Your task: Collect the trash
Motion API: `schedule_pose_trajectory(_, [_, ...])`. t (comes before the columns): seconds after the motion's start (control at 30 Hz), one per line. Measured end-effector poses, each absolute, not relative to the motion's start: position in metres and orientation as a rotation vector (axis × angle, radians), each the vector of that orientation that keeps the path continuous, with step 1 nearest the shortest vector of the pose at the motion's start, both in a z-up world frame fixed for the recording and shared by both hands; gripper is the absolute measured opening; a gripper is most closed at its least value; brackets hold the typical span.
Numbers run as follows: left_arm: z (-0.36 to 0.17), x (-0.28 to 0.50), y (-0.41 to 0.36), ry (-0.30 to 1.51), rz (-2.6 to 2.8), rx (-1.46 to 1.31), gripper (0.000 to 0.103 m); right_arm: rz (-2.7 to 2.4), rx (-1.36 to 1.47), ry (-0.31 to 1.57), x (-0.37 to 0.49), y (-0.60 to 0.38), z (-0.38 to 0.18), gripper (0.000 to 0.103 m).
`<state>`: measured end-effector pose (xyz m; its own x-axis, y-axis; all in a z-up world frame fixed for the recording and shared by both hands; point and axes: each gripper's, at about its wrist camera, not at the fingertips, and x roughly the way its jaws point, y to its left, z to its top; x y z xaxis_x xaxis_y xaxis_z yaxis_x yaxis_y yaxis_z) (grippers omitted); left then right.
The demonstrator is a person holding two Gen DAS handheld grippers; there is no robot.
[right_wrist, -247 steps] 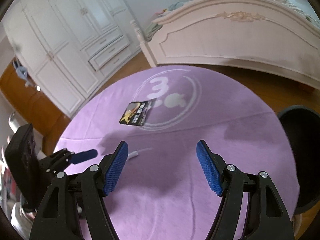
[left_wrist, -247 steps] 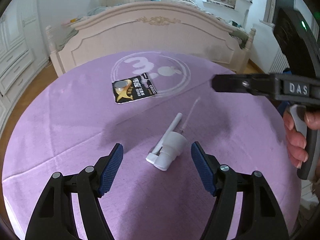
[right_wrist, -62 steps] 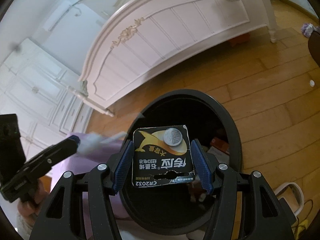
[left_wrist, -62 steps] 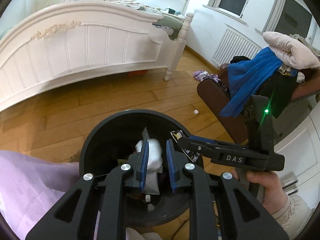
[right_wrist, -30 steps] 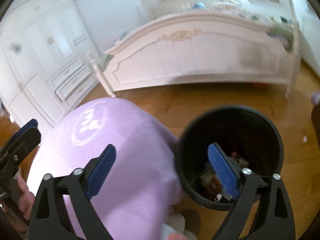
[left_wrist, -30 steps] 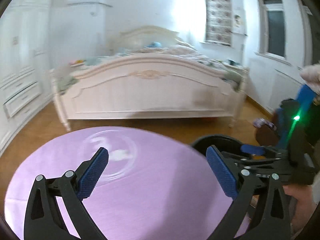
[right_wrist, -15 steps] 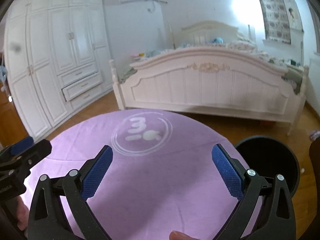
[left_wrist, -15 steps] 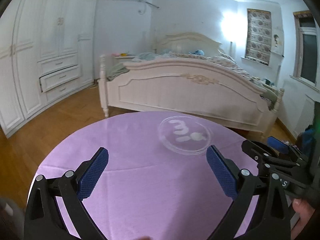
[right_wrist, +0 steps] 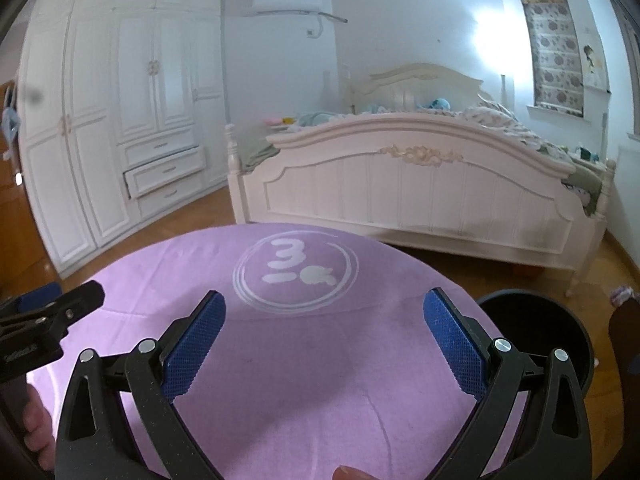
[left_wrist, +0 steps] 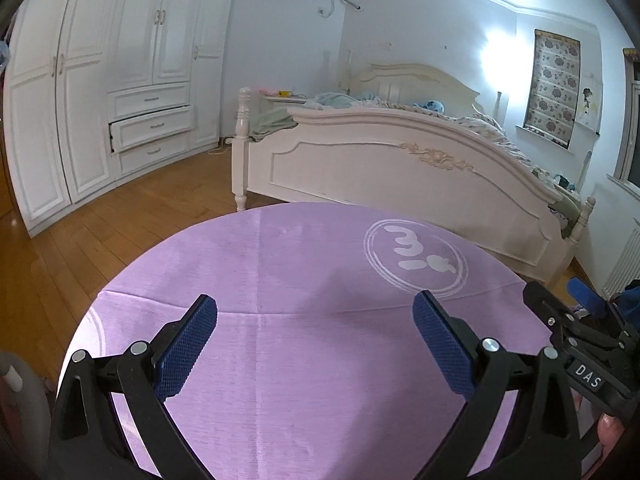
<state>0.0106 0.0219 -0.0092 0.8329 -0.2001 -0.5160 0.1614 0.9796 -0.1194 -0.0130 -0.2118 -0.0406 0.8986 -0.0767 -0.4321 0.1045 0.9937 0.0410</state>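
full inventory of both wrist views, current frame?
table: 1, round, purple cloth with white circle logo, foreground; no trash visible on it
bin: 1, black, on the floor right of the table
bed: 1, cream, behind the table, bedding heaped on top
wardrobe: 1, white, left wall, one drawer ajar
air conditioner: 1, white, high on the wall
window blind: 1, patterned, right wall
floor: wood
left gripper: open, blue pads, holds nothing
right gripper: open, blue pads, holds nothing

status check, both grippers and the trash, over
Left gripper open, empty. Right gripper open, empty. No trash showing on round purple tablecloth; black round bin beside it, right. Nothing in the way.
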Motion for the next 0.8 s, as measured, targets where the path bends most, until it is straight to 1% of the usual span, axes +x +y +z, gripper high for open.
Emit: schedule_pose_trajectory(0.8, [-0.0156, 0.0114, 0.0259, 0.546, -0.180, -0.031, 0.097, -0.099, 0.085, 0.414, -0.0209, -0.2152, -0.0360, 0.098])
